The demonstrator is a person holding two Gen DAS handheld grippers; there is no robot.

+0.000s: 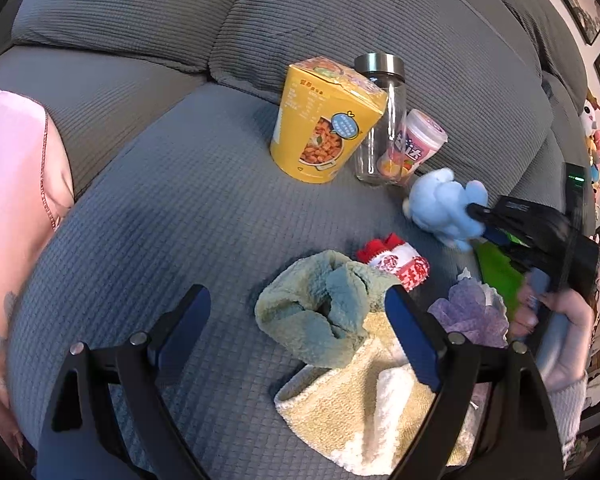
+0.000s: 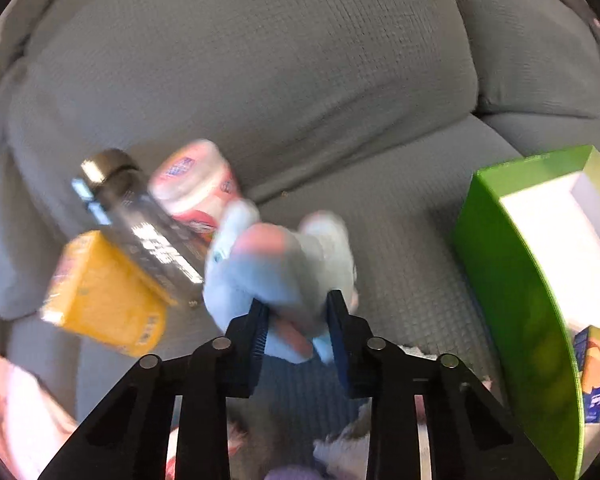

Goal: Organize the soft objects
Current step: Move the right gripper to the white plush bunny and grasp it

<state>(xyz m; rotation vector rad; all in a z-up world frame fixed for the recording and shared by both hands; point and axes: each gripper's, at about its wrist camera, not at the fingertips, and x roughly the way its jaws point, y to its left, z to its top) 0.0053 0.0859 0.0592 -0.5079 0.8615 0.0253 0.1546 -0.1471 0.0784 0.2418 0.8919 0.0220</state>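
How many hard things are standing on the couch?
3. The yellow box stands left, the glass jar right beside it, and the pink cup rightmost, partly behind the jar. More may be hidden.

A pale blue plush toy [image 1: 440, 208] is pinched between the closed fingers of the right tongs [image 2: 298, 320], lifted off the grey sofa seat [image 1: 160, 208]; its image is blurred in the right wrist view. A green fleece cloth [image 1: 320, 308] lies crumpled on the seat, overlapping a yellow and white towel [image 1: 364, 408] spread beneath it. A red and white sock [image 1: 396, 262] lies just behind the cloth. A lilac cloth [image 1: 472, 312] sits bunched to the right, next to the towel.
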